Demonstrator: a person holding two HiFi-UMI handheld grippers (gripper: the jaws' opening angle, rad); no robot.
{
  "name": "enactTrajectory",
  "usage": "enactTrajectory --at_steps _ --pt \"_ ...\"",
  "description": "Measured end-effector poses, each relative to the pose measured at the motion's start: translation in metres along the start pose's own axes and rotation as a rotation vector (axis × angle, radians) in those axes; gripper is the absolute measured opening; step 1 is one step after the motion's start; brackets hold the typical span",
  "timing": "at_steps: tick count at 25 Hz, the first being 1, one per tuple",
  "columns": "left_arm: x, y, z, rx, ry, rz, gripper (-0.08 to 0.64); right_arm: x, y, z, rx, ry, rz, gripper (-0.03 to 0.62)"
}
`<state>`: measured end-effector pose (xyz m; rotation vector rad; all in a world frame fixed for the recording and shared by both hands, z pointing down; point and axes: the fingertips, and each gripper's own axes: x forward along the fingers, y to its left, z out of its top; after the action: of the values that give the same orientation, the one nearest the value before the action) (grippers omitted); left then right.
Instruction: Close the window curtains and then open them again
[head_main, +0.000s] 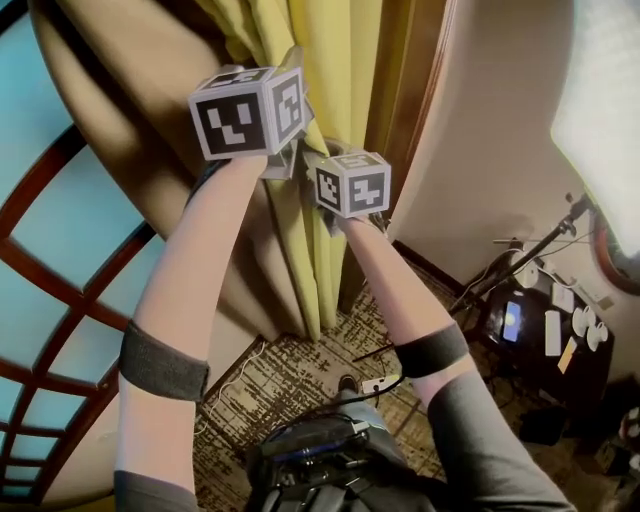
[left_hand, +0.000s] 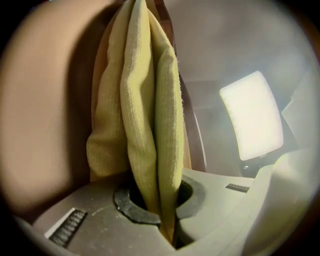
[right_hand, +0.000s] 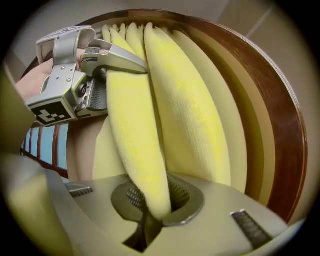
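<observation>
Curtain (head_main: 335, 120) is yellow and gathered into a tight bunch of vertical folds. It hangs at 12 o'clock in the head view, right against a dark wooden frame (head_main: 405, 110).

Left gripper (left_hand: 167, 222) has its jaws clamped together on one fold, and the cloth rises straight up out of the pinch.

Right gripper (right_hand: 150, 220) has its jaws nearly together, biting a second fold of the same bunch. The fabric is wedged between the pads. In the right gripper view, the left gripper sits at 10 o'clock, gripping the bunch higher up.

In the head view the two grippers are close together on the curtain. The left cube (head_main: 245, 110) is higher, and the right cube (head_main: 352, 183) is just beside it at its 4 o'clock. Both forearms (head_main: 190, 290) reach up to them, each with a dark band near the elbow.

Window (head_main: 50, 260) is at 9 o'clock — blue-lit panes and dark red-brown bars, with no curtain over it.

A patterned carpet (head_main: 290, 370) lies at 6 o'clock, with a cable across it. A bright light panel (head_main: 605, 100) is at 2 o'clock. A stand (head_main: 540, 245) rises at 3 o'clock over dark gear carrying small white items — too small to identify.
</observation>
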<state>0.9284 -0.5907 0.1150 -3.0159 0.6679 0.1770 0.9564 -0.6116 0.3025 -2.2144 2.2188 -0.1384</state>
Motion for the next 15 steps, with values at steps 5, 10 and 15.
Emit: enactTrajectory --at_steps 5,10,15 --pt "0.049 -0.028 -0.023 -0.022 0.046 -0.057 0.003 -0.005 -0.056 -0.017 0.030 0.027 -0.064 0.026" --pt "0.093 -0.050 -0.037 -0.050 0.055 -0.096 0.003 -0.008 -0.105 -0.024 0.035 0.039 -0.144 0.026" --pt "0.115 -0.052 -0.035 -0.139 0.034 -0.125 0.003 -0.005 -0.129 -0.014 0.061 0.026 -0.170 0.026"
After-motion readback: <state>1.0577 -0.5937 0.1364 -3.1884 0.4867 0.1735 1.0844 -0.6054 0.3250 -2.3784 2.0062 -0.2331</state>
